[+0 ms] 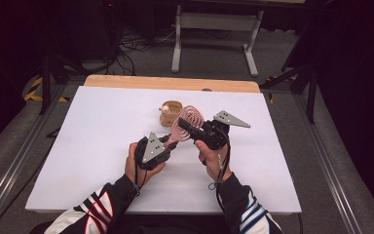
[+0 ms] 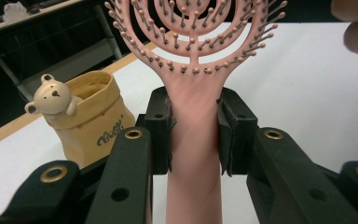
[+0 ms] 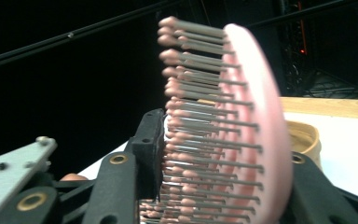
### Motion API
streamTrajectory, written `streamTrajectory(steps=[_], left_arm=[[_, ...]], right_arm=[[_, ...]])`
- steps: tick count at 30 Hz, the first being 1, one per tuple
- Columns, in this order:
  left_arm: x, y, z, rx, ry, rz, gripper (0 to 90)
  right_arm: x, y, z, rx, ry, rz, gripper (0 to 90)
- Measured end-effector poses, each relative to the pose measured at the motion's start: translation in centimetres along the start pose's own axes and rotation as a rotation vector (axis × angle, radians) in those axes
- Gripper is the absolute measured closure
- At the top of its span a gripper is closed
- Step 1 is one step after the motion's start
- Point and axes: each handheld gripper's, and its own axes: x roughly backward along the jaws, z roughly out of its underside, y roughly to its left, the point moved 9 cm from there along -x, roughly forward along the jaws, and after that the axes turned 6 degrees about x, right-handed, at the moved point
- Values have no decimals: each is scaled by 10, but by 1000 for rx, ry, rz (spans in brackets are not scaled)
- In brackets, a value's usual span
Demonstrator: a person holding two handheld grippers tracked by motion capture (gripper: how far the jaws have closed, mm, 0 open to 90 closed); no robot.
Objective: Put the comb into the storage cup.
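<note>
Hairbrush gripped at both ends above the counter

I see my left tool [image 1: 168, 142] clenched on the handle of the pink hairbrush [image 1: 185, 122]; in the left gripper view its two black pads press the handle from either side, just below where the round head begins, and the brush [image 2: 193, 98] stands upright between them with its bristles facing the camera. Behind it, at the left of that view, a small tan pot [image 2: 93, 116] with a bear figure on its rim sits on the white counter [image 2: 307, 93]. From above, the brush is lifted off the counter [image 1: 92, 146], near its middle, with the pot [image 1: 170, 112] just beyond it. My right tool [image 1: 187, 124] grasps the brush head: in the right gripper view one pad meets the bristle tips and the other sits behind the smooth back of the head [image 3: 242, 140], which is seen edge-on.
</note>
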Motion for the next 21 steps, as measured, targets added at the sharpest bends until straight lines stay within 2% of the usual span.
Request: streamTrajectory(steps=[2, 12, 14, 16, 17, 21], left_arm=[[0, 0, 0, 6, -1, 3, 698], [0, -1, 0, -10, 2, -1, 697], [-1, -1, 0, -12, 2, 5, 695], [-1, -1, 0, -14, 3, 8, 693], [-1, -1, 1, -18, 8, 14, 689], [0, -3, 1, -28, 7, 28, 675]], right_arm=[[1, 4, 0, 6, -13, -8, 627], [4, 18, -1, 93, -34, 21, 632], [5, 20, -1, 119, -33, 23, 632], [5, 21, -1, 126, -35, 23, 632], [5, 23, -1, 150, -35, 24, 633], [8, 24, -3, 175, -43, 27, 634]])
